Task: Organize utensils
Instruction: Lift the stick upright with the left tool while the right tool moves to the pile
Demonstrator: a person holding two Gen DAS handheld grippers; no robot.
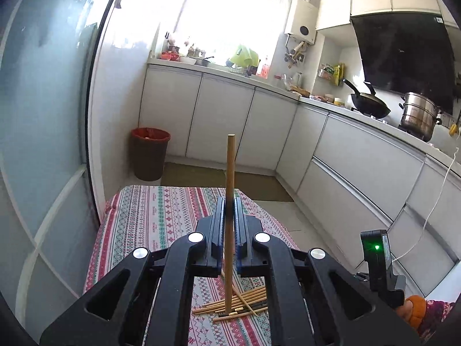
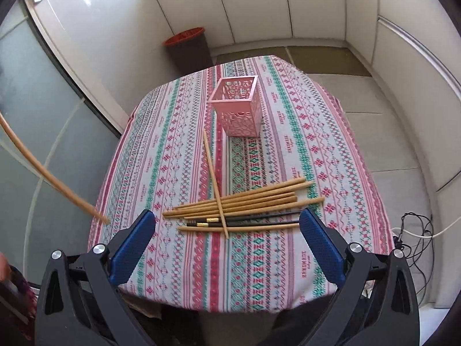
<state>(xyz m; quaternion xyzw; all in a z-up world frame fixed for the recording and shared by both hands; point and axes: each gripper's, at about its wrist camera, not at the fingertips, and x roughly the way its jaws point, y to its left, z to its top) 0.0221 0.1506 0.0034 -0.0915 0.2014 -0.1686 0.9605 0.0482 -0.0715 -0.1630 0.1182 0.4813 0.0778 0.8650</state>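
Note:
My left gripper (image 1: 229,201) is shut on a wooden chopstick (image 1: 230,173), held upright above the table; the same chopstick shows at the left edge of the right wrist view (image 2: 43,173). A pile of several wooden and black chopsticks (image 2: 245,204) lies on the patterned tablecloth (image 2: 331,158), also seen below the left gripper (image 1: 236,302). One wooden chopstick (image 2: 213,173) lies across the pile. An empty pink openwork holder (image 2: 237,106) stands upright beyond the pile. My right gripper (image 2: 227,230) is open and empty, hovering above the near side of the pile.
A brown bin with a red liner (image 1: 149,152) stands on the floor beyond the table. White cabinets (image 1: 360,155) run along the right, with a wok (image 1: 370,103) and steel pot (image 1: 419,115) on the counter. A white cable (image 2: 417,232) lies at right.

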